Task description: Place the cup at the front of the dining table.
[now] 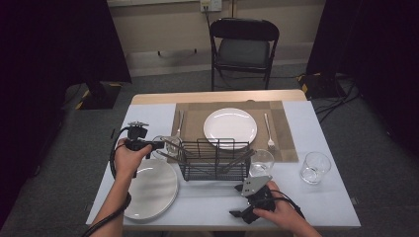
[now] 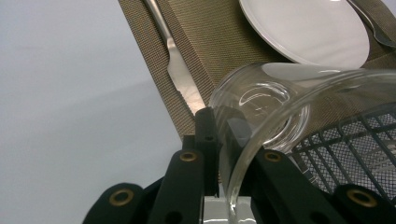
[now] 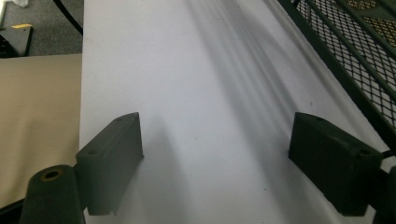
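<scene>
My left gripper (image 1: pixel 159 144) is shut on the wall of a clear glass (image 1: pixel 171 143), which it holds tipped on its side just left of the black wire rack (image 1: pixel 213 160). In the left gripper view the black jaws (image 2: pixel 219 123) pinch the rim of the glass (image 2: pixel 280 93), one pad inside and one outside. My right gripper (image 1: pixel 240 214) rests near the table's front edge, in front of the rack. Its jaws (image 3: pixel 215 154) stand wide open over bare white cloth with nothing between them.
A white plate (image 1: pixel 230 127) lies on a brown placemat (image 1: pixel 286 143), with a knife (image 2: pixel 180 70) to its left and a fork (image 1: pixel 269 132) to its right. The rack holds utensils. Two more glasses (image 1: pixel 261 162) (image 1: pixel 315 168) stand to its right. Stacked plates (image 1: pixel 154 191) lie front left.
</scene>
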